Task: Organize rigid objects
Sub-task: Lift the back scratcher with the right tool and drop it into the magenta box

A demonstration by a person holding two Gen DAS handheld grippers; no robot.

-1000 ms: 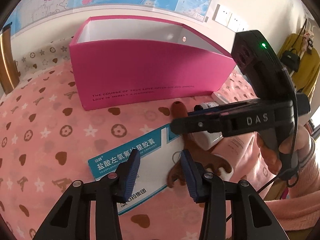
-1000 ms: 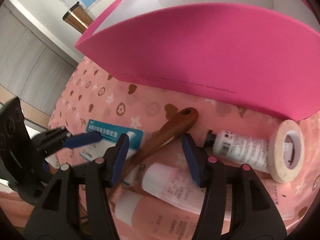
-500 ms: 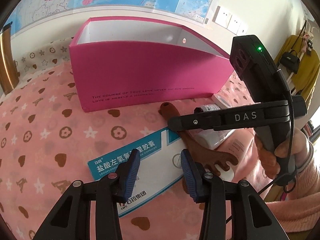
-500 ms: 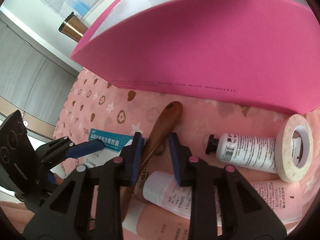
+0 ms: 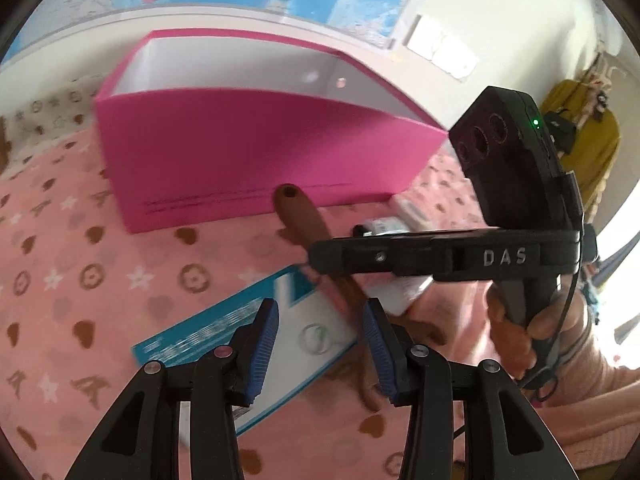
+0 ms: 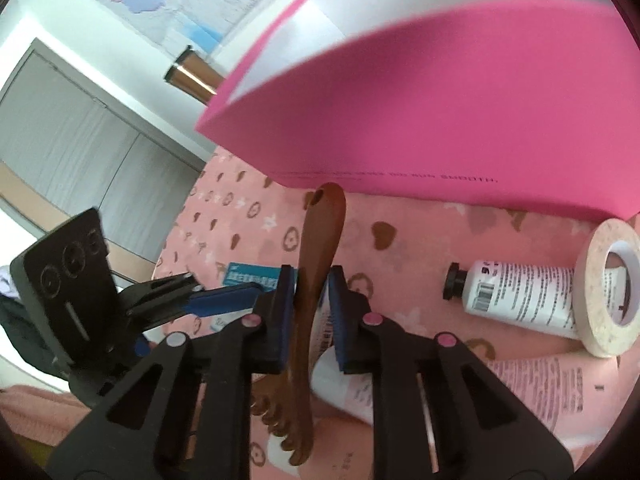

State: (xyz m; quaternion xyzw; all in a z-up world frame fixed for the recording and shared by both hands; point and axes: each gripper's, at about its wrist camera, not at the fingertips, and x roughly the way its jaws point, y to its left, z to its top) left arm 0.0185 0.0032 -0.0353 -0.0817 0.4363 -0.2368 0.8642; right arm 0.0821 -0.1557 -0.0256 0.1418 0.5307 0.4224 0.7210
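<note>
Pink cloth [image 5: 60, 288] patterned with brown hearts and white stars covers the surface where everything lies; whether a bed or a counter sits under it I cannot tell. At the back stands an open magenta box [image 5: 248, 152] with a white inside and a line of small dark print along its lower front.

In the right wrist view the right claw [image 6: 312, 300] is closing, its blue pads pressed on either side of the shaft of a brown wooden comb [image 6: 320, 248]. The comb's handle end, with a hole through it, points toward the box front and nearly reaches it; its teeth hang below the claw. From the left wrist view the same comb [image 5: 312, 228] runs diagonally under the right claw's black arm marked "DAS", and a person's hand [image 5: 520, 332] in a pink sleeve grips that tool's handle.

The left claw [image 5: 320, 340] hovers above a teal and white medicine carton [image 5: 248, 320] lying flat on the cloth. Its jaws are opening a little, stand apart, and nothing sits between the pads.

To the right of the comb lie a white bottle with a black cap [image 6: 516, 296], on its side, and a roll of pale tape [image 6: 608, 284] standing on edge against it. Pink tubes [image 6: 540, 392] lie nearer the camera.
</note>
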